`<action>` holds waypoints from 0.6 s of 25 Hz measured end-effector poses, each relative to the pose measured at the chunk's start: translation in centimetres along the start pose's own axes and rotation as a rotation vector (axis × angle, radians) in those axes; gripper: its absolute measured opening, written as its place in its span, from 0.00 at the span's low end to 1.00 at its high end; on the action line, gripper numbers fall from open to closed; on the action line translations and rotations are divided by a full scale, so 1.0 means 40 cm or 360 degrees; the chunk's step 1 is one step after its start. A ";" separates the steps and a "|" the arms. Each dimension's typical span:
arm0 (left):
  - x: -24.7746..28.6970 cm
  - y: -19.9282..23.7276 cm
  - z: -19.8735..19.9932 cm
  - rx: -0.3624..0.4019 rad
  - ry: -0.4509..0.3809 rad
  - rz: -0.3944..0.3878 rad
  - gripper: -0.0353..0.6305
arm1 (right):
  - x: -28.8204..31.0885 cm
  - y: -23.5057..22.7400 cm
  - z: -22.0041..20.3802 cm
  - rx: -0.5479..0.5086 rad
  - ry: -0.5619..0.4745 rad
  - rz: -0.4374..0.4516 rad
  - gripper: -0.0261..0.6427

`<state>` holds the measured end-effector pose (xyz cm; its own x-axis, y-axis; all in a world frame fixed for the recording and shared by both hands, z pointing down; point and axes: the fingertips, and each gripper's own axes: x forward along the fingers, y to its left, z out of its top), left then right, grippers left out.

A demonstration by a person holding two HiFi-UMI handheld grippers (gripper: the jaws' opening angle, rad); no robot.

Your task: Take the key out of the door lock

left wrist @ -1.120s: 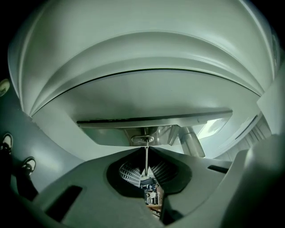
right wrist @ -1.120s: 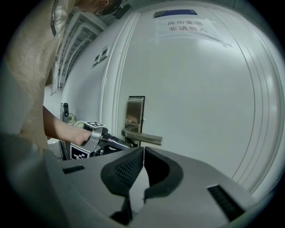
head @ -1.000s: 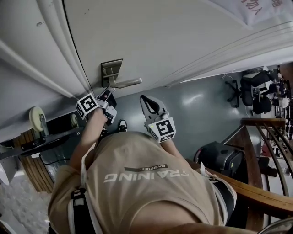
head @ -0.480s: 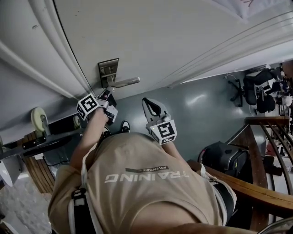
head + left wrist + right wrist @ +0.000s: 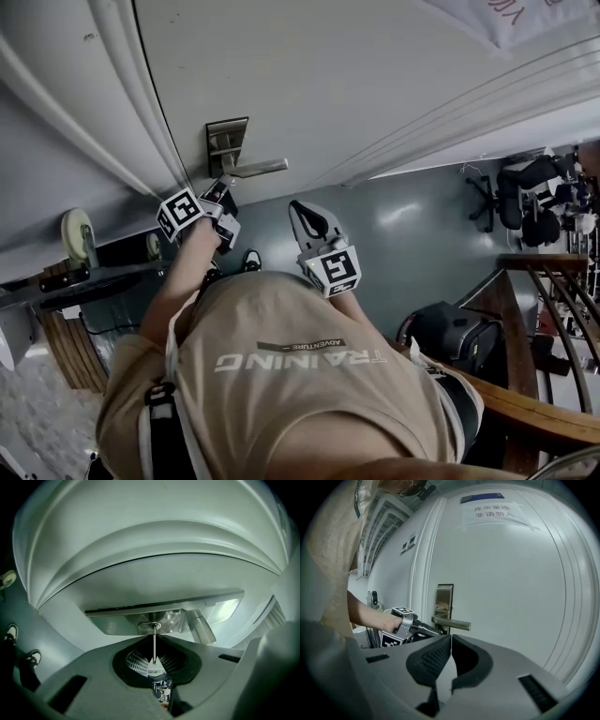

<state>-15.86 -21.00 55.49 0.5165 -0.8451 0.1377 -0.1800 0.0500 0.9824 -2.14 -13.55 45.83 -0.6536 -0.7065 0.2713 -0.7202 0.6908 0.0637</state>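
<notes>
Ahead of the left claw (image 5: 221, 190) stands a white door (image 5: 328, 84), its lock plate (image 5: 227, 141) and handle (image 5: 258, 169) just beyond the tips. Below both claws lies grey floor (image 5: 394, 244), with a wooden railing (image 5: 525, 403) and chairs (image 5: 525, 187) well off past the right claw (image 5: 298, 211). Since a second ago neither claw has shifted. The left claw is clenched on the key (image 5: 154, 648), whose blade runs from between its jaws into the cylinder (image 5: 150, 626). The right claw hangs back from the door, jaws together on nothing.
</notes>
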 end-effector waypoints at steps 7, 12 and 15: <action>-0.002 -0.001 0.002 0.0044 -0.0033 0.0013 0.09 | 0.009 -0.002 -0.009 -0.0001 0.0015 0.0037 0.06; -0.005 0.000 0.003 0.0041 -0.0058 0.0020 0.09 | 0.020 -0.004 0.006 -0.0016 -0.0006 0.0061 0.06; -0.001 0.000 0.002 0.0013 -0.0078 0.0058 0.09 | 0.021 -0.012 -0.008 -0.0006 0.0019 0.0067 0.06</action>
<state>-15.94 -20.99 55.46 0.4678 -0.8680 0.1668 -0.2051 0.0770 0.9757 -2.27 -14.44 46.32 -0.6804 -0.6752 0.2849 -0.6915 0.7203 0.0554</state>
